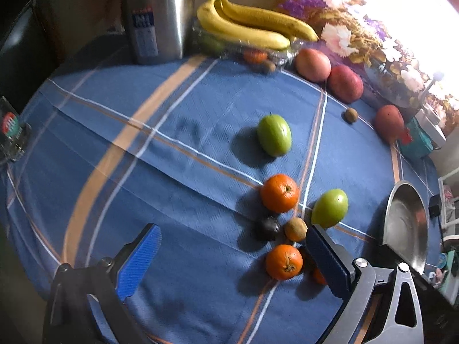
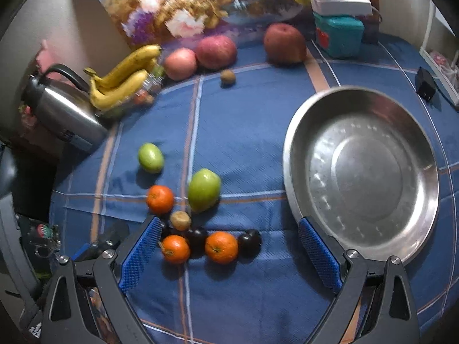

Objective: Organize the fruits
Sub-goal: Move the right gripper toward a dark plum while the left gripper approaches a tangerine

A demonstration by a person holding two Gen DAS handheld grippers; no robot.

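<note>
Fruit lies scattered on a blue checked tablecloth [image 2: 243,132]. In the right wrist view a cluster sits ahead of my open, empty right gripper [image 2: 228,226]: three oranges [image 2: 221,247], two green fruits [image 2: 204,189], a small kiwi [image 2: 180,220] and dark plums [image 2: 249,242]. An empty steel bowl [image 2: 361,169] stands to the right. My left gripper [image 1: 232,238] is open and empty above the cloth, with an orange [image 1: 284,261], a kiwi [image 1: 295,229] and a green fruit [image 1: 330,207] near its right finger. The bowl also shows in the left wrist view [image 1: 406,225].
Bananas [image 2: 126,77] rest on a plastic-wrapped pack beside a steel kettle [image 2: 66,111] at the back left. Three reddish apples [image 2: 216,51] and a lone kiwi [image 2: 228,78] lie along a floral picture. A teal box [image 2: 338,34] and black adapter [image 2: 426,87] sit back right.
</note>
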